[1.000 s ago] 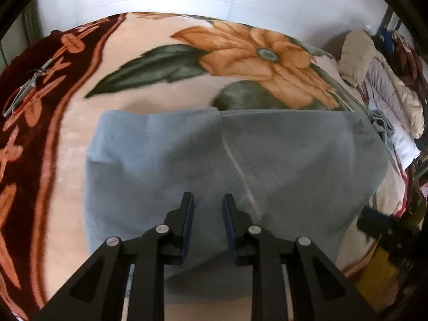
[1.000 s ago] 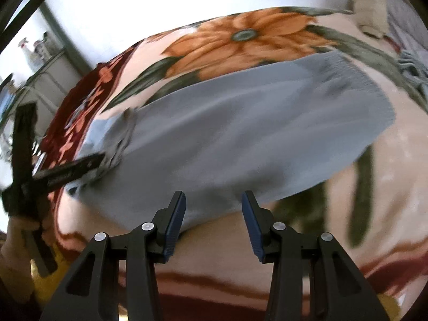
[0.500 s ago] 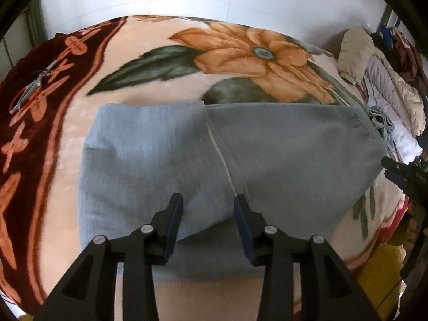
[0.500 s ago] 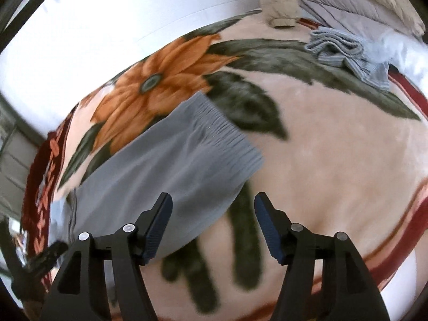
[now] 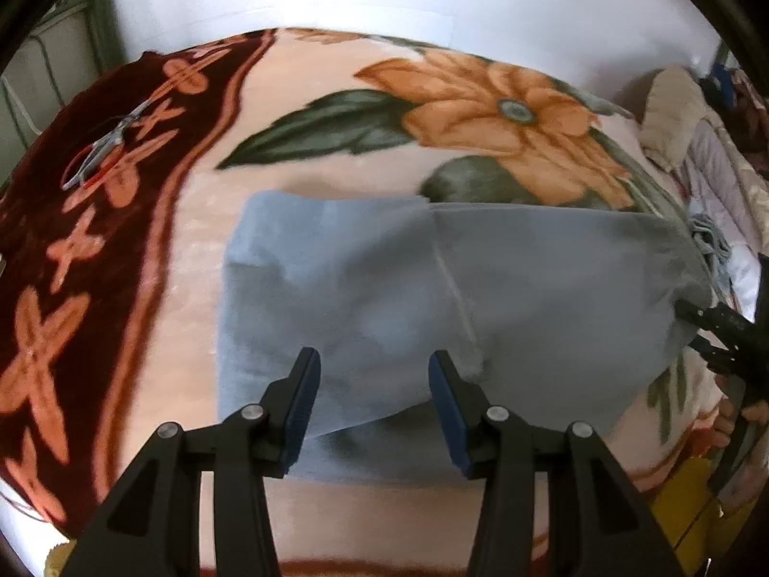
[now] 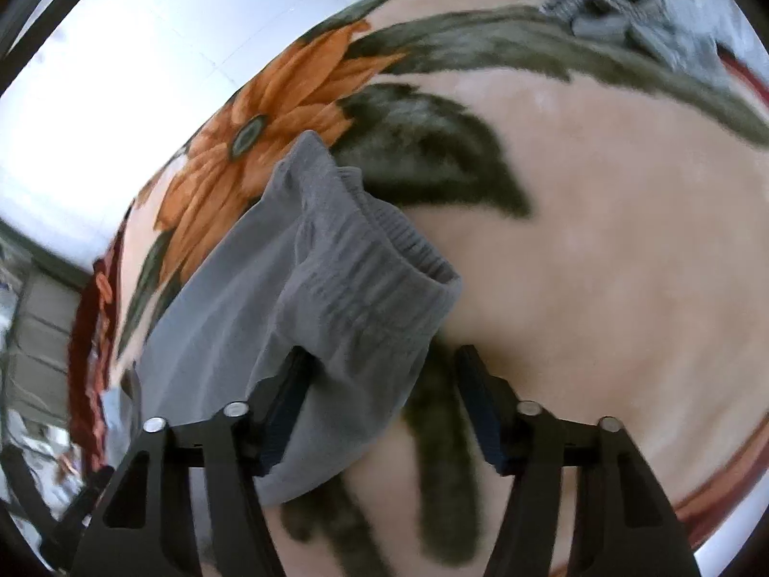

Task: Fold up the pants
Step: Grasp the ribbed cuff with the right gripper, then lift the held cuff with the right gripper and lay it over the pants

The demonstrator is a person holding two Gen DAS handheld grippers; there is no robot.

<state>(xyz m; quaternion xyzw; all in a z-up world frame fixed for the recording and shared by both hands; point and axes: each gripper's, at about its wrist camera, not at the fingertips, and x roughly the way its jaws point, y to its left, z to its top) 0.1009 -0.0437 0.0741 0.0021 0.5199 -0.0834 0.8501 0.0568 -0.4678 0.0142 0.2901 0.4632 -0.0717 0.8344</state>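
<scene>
Grey knit pants [image 5: 432,298] lie folded on the floral fleece blanket [image 5: 312,154]. The left gripper [image 5: 374,387] is opening, released above them. The right gripper [image 6: 379,384] is closing, not yet clenched, with the pants' waistband corner between its jaws.

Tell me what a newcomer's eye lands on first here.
The big orange flower printed on the blanket, just beyond the grey pants lying folded across the middle. Next, the right tool at the pants' bunched elastic waistband, its jaws closing around that end.

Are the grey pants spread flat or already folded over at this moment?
Folded over once: on the pants, an upper layer's edge crosses a lower layer near the left gripper.
</scene>
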